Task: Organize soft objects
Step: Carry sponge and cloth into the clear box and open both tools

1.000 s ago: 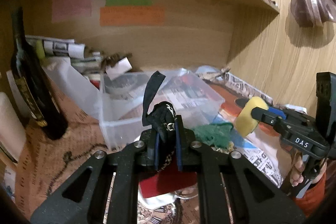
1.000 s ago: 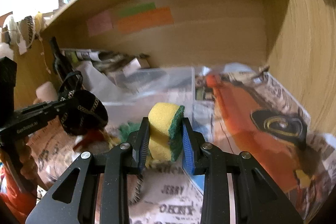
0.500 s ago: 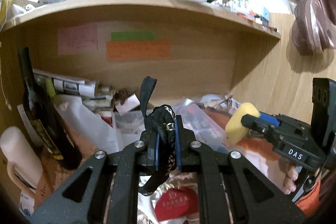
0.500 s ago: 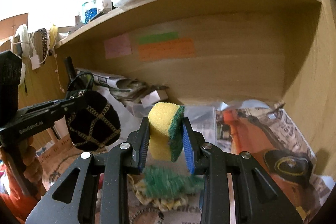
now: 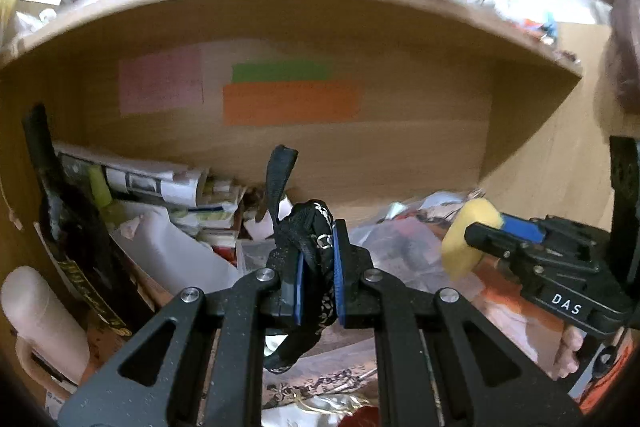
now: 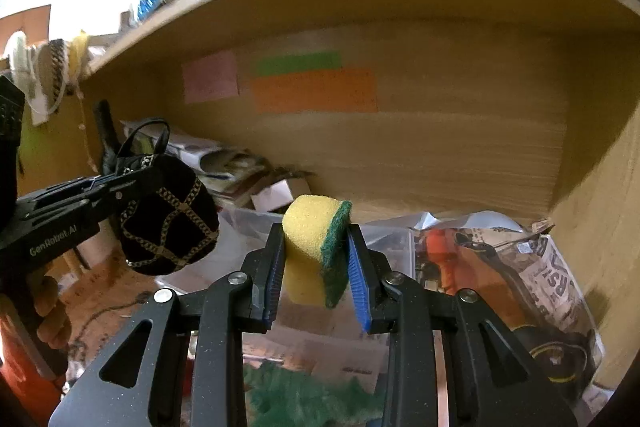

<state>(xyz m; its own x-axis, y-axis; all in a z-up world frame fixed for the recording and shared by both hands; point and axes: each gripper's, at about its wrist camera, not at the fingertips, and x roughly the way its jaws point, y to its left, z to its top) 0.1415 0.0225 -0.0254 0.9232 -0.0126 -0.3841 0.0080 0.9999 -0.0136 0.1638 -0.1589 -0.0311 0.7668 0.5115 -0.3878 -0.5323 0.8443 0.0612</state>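
My left gripper (image 5: 318, 267) is shut on a small black pouch (image 5: 312, 247) with gold chain pattern; its strap sticks up. The pouch also shows in the right wrist view (image 6: 168, 219), hanging from the left gripper (image 6: 116, 193) in the air at left. My right gripper (image 6: 316, 263) is shut on a yellow sponge (image 6: 310, 251) with a green scouring side, held up above a clear plastic bin (image 6: 384, 239). The sponge shows at right in the left wrist view (image 5: 466, 243), in the right gripper (image 5: 480, 233).
A wooden shelf alcove with coloured notes (image 5: 288, 103) on its back wall. A dark bottle (image 5: 68, 227) stands at left, beside stacked newspapers (image 5: 152, 183). Newspaper (image 6: 532, 267) covers the right floor. Green fluffy cloth (image 6: 304, 399) lies below the right gripper.
Both grippers have lifted and tilted upward with their objects over the last second, then moved slightly forward toward the alcove. Grips are unchanged.
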